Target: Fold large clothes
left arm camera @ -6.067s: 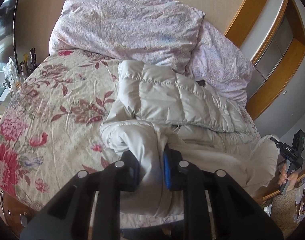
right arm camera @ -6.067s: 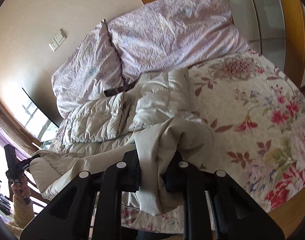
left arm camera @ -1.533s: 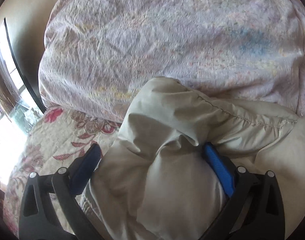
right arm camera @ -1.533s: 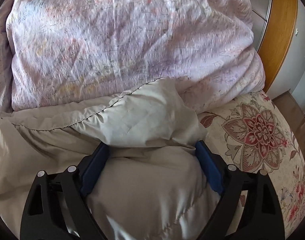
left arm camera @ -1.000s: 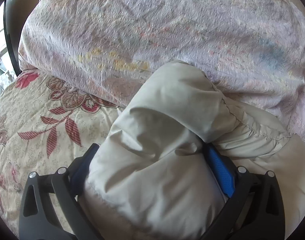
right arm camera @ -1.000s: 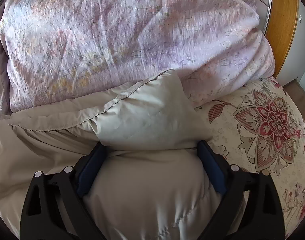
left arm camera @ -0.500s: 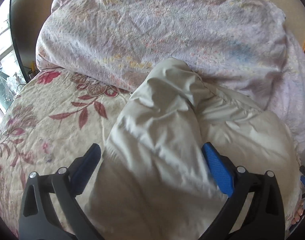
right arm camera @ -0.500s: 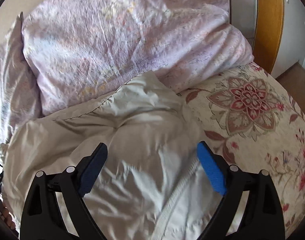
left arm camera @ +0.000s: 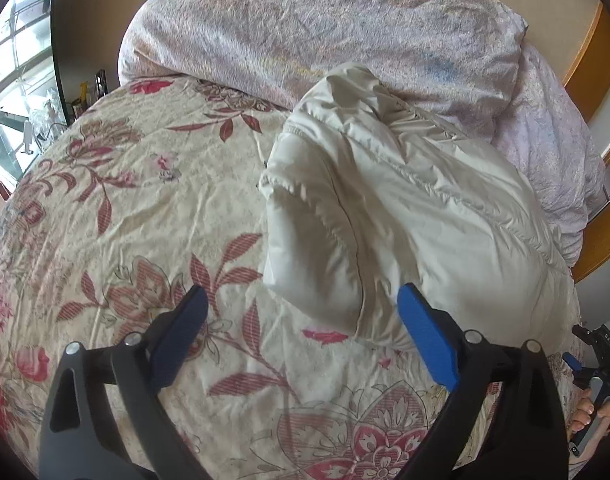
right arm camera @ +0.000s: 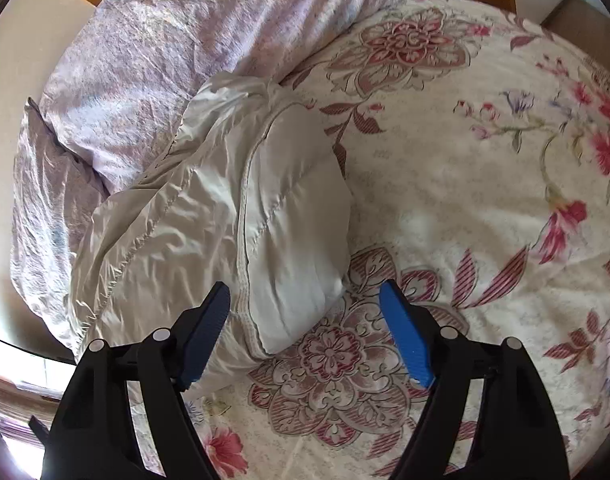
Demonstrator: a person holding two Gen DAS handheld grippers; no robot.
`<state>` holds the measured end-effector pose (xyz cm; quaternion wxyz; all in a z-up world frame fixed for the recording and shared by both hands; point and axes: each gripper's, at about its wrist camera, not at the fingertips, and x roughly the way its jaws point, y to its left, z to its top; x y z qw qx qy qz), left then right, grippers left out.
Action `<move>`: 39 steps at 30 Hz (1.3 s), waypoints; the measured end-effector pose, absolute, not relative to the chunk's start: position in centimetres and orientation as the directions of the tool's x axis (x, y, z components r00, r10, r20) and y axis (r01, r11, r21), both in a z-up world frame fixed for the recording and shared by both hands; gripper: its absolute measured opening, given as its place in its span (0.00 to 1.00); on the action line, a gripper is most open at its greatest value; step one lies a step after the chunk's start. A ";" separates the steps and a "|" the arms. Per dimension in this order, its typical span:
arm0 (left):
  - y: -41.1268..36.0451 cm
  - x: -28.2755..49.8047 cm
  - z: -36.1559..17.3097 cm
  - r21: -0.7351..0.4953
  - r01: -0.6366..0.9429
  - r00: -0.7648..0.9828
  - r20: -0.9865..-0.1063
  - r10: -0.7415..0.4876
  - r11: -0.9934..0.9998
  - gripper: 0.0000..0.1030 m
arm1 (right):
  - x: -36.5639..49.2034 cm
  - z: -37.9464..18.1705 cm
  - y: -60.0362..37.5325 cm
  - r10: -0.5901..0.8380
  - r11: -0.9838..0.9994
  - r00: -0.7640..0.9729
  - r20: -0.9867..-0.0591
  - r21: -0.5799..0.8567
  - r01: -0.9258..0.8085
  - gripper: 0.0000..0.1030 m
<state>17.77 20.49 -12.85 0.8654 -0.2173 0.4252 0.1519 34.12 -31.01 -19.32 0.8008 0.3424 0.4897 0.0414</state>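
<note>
On the floral-print quilted bedspread point(left arm camera: 137, 208), against the pale lilac crumpled pillows point(left arm camera: 325, 28), lies your folded cream padded jacket point(left arm camera: 405, 216); your left gripper point(left arm camera: 301, 332) and right gripper point(right arm camera: 305, 320), jaws just narrowed yet wide apart, grip nothing, fabric untouched between blue pads

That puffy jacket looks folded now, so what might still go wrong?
1. The jacket is puffy, and nothing holds it: both hand-held grippers, left and right, are open and clear of it, so the fold may spring open.
2. It leans on the pillow, so it may sit lopsided.
</note>
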 end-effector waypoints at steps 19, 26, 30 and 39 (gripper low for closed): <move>21.1 19.1 -14.4 -0.507 -0.481 0.685 -0.726 -0.054 0.715 0.23 | 33.9 -20.4 -30.5 0.522 0.621 0.612 -0.595 0.756 0.206 0.28; 21.1 16.4 -12.0 -0.486 -0.457 0.712 -0.702 -0.022 0.745 0.19 | 31.9 -18.7 -30.3 0.545 0.636 0.600 -0.585 0.755 0.158 0.24; 21.7 12.2 -11.6 -0.475 -0.450 0.707 -0.706 -0.023 0.756 0.19 | 28.9 -18.1 -29.8 0.578 0.653 0.565 -0.589 0.749 0.112 0.24; 21.6 2.1 -11.7 -0.466 -0.466 0.692 -0.722 -0.018 0.752 0.20 | 19.5 -17.9 -28.8 0.625 0.694 0.485 -0.612 0.720 0.015 0.24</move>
